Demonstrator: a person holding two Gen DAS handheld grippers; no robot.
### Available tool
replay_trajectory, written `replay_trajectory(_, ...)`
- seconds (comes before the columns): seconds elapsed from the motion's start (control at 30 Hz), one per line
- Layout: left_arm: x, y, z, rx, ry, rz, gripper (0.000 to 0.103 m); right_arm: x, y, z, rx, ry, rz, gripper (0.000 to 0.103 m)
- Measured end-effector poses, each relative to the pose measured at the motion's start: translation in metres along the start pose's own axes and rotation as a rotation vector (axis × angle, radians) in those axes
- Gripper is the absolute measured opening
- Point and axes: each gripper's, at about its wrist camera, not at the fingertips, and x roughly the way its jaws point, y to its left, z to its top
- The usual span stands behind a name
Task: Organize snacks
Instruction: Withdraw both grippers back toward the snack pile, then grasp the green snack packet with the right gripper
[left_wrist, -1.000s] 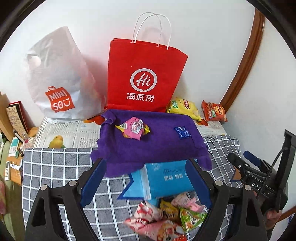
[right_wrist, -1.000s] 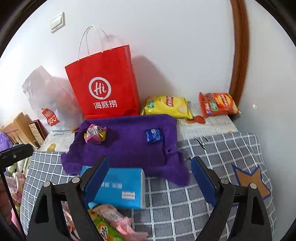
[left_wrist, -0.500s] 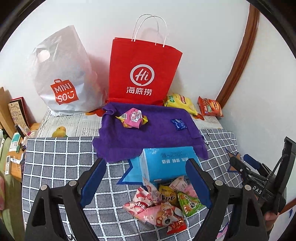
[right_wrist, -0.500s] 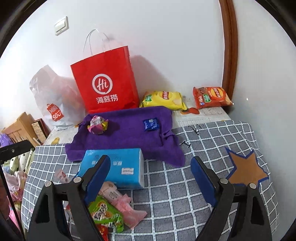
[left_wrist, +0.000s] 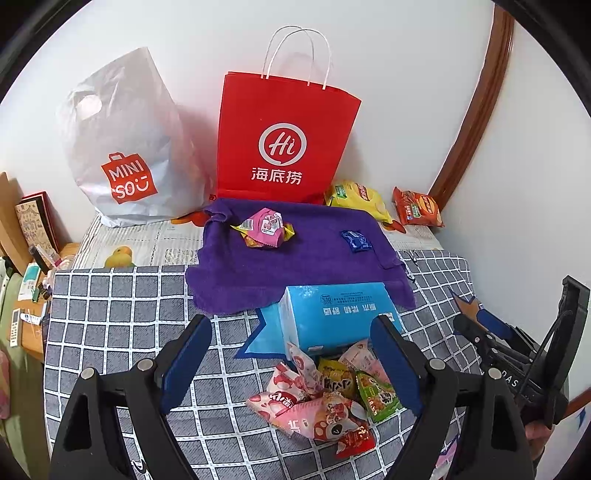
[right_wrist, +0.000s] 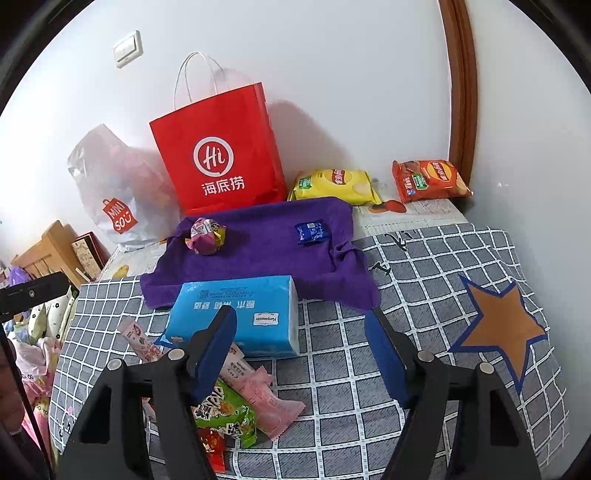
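A pile of small snack packets (left_wrist: 328, 398) lies on the checked cloth in front of a blue tissue pack (left_wrist: 336, 317); it also shows in the right wrist view (right_wrist: 236, 402). A purple towel (left_wrist: 295, 266) behind holds a pink packet bundle (left_wrist: 264, 230) and a small blue packet (left_wrist: 355, 240). Yellow (right_wrist: 332, 184) and orange (right_wrist: 428, 179) chip bags lie by the wall. My left gripper (left_wrist: 291, 347) is open and empty above the pile. My right gripper (right_wrist: 301, 336) is open and empty beside the tissue pack (right_wrist: 236, 314).
A red paper bag (left_wrist: 284, 144) and a white Miniso plastic bag (left_wrist: 125, 147) stand against the wall. Clutter and a wooden shelf sit off the table's left edge (left_wrist: 29, 258). A star patch (right_wrist: 498, 328) marks the cloth at right.
Both grippers have pulled back and risen from the towel, so more of the snack pile and cloth shows. Nothing on the table moved.
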Motion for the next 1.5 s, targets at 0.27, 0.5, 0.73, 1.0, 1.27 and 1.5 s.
replay_trajectory(0.27, 0.003, 0.000, -0.001, -0.003, 0.009, -0.004, 0.087, 0.006, 0.005, -0.007, -0.020, 0.022, -0.001, 0.072)
replay_trajectory(0.5, 0.008, 0.001, -0.002, 0.004, 0.017, -0.010, 0.087, 0.010, 0.007, -0.011, -0.028, 0.034, -0.004, 0.072)
replay_trajectory(0.73, 0.018, 0.012, -0.007, -0.008, 0.037, -0.007, 0.087, 0.021, 0.012, -0.017, -0.041, 0.057, -0.013, 0.072)
replay_trajectory(1.0, 0.030, 0.029, -0.013, -0.040, 0.066, 0.001, 0.087, 0.035, 0.016, -0.027, -0.046, 0.095, -0.014, 0.072)
replay_trajectory(1.27, 0.039, 0.039, -0.015, -0.057, 0.084, 0.005, 0.087, 0.042, 0.028, -0.038, -0.084, 0.128, 0.077, 0.072)
replay_trajectory(1.5, 0.041, 0.042, -0.019, -0.065, 0.094, -0.001, 0.087, 0.033, 0.051, -0.051, -0.210, 0.117, 0.154, 0.072)
